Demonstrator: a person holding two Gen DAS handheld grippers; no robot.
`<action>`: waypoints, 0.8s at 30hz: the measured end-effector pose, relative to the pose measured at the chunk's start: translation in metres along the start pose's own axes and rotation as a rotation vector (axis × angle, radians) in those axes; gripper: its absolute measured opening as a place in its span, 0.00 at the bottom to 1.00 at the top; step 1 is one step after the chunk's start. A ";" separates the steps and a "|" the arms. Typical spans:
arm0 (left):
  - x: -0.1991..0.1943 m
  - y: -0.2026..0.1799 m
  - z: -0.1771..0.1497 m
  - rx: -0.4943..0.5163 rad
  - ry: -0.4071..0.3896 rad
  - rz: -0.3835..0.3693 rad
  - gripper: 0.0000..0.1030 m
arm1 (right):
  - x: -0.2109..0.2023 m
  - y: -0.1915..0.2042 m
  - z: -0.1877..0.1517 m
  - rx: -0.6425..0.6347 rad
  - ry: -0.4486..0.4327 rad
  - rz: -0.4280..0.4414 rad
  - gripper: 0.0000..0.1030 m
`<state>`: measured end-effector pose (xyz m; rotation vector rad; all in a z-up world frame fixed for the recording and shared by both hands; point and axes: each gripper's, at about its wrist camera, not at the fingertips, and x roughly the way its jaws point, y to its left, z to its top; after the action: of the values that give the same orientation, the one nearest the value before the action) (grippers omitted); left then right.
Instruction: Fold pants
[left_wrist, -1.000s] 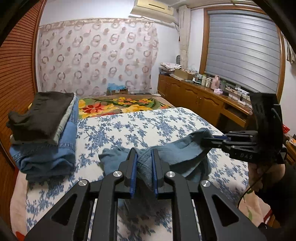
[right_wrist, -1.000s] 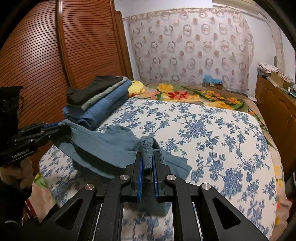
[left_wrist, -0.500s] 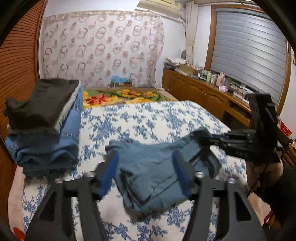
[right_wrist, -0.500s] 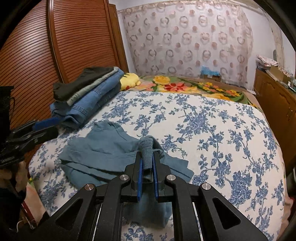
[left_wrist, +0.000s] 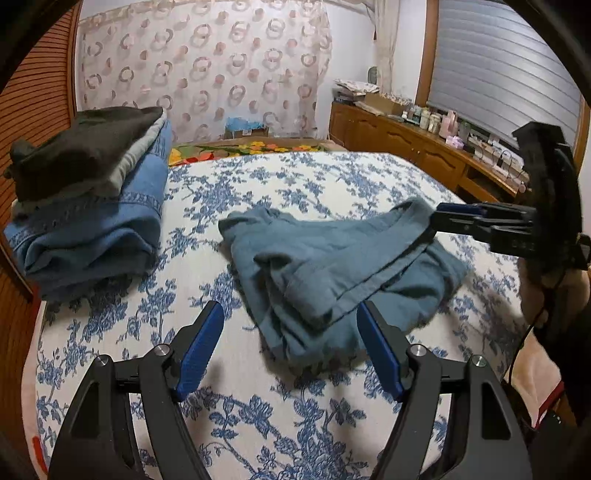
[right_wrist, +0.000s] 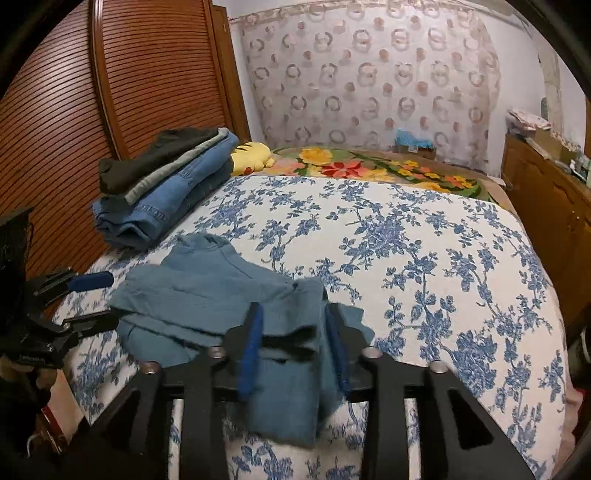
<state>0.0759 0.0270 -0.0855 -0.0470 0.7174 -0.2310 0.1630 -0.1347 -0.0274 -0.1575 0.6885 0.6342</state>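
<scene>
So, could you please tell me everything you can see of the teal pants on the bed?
The teal pants look like soft, slightly faded cotton, with a seamed hem band showing along one flap. They lie loosely folded in several rumpled layers on the blue-flowered bedspread, near its front edge, apart from the stack of folded clothes. The left gripper stands open just short of them; the right gripper is open too, with cloth draped between its fingers.

Nothing legible to be found here tbh: a faint white marking is printed on the left claw (right_wrist: 92, 301) body, but it can't be read.
</scene>
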 end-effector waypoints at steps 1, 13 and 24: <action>0.002 0.000 -0.001 0.002 0.009 0.004 0.73 | -0.001 0.001 -0.003 -0.011 0.006 0.009 0.43; 0.024 0.003 0.005 0.041 0.080 0.040 0.73 | 0.020 0.001 -0.014 -0.072 0.124 0.007 0.44; 0.035 0.010 0.036 0.059 0.061 0.059 0.73 | 0.043 -0.010 0.012 -0.086 0.132 0.037 0.44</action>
<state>0.1265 0.0275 -0.0821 0.0377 0.7712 -0.1974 0.2012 -0.1173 -0.0463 -0.2687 0.7926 0.6938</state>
